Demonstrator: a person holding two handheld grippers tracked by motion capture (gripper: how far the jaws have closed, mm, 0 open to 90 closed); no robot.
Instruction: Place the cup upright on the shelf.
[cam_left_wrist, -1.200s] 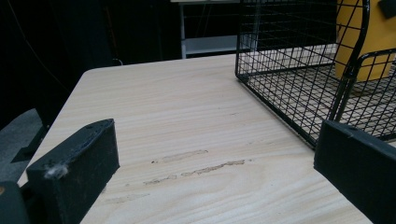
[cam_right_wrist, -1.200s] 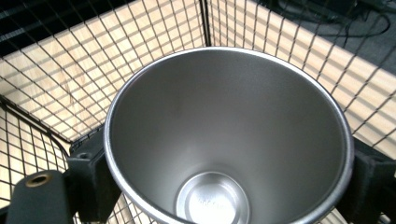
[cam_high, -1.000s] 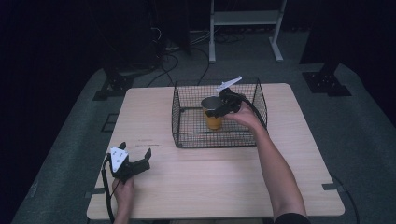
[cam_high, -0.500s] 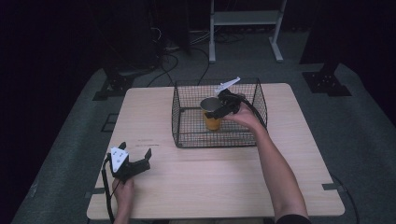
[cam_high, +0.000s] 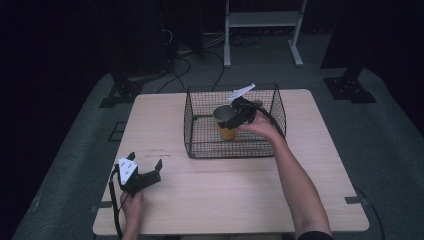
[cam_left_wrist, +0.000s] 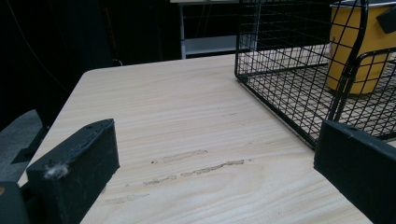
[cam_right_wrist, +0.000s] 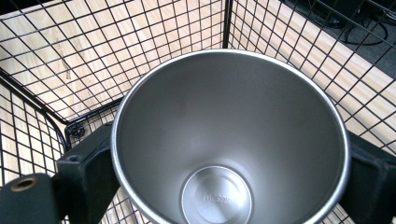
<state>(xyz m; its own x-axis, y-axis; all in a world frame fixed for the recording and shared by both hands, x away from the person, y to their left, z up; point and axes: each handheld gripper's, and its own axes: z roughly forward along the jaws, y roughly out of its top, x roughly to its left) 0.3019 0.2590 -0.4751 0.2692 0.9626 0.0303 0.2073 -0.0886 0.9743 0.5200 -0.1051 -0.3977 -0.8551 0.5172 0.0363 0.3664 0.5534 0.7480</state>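
A: How many things do you count on the surface (cam_high: 300, 190)?

B: One black wire basket (cam_high: 200, 127), standing toward the far edge, a little right of the middle. Inside it is one cup (cam_high: 226, 131), yellow outside and bare steel inside. I count two grippers, one in each hand.

A: Where is the cup exactly?

B: It is inside the basket, near its middle, upright. The right gripper (cam_high: 240, 114) reaches over the basket's near wall and pinches the cup: in the right gripper view one black jaw presses on each side of the cup (cam_right_wrist: 229, 140), just under the rim. Whether the cup's bottom touches the basket floor, I cannot tell.

A: And the other gripper?

B: The left gripper (cam_high: 145, 170) is near the near-left corner of the surface, held by the left hand (cam_high: 131, 202). Its jaws are spread wide with nothing between them; in the left gripper view only bare wood lies between the two jaws.

A: What stands in the way?

B: The basket walls surround the cup on all four sides. From the left gripper view the wire basket (cam_left_wrist: 289, 93) stands between that gripper and the cup (cam_left_wrist: 357, 51). Around the surface is a grey floor, with cables (cam_high: 185, 65) and a white shelf frame (cam_high: 262, 22) beyond the far edge.
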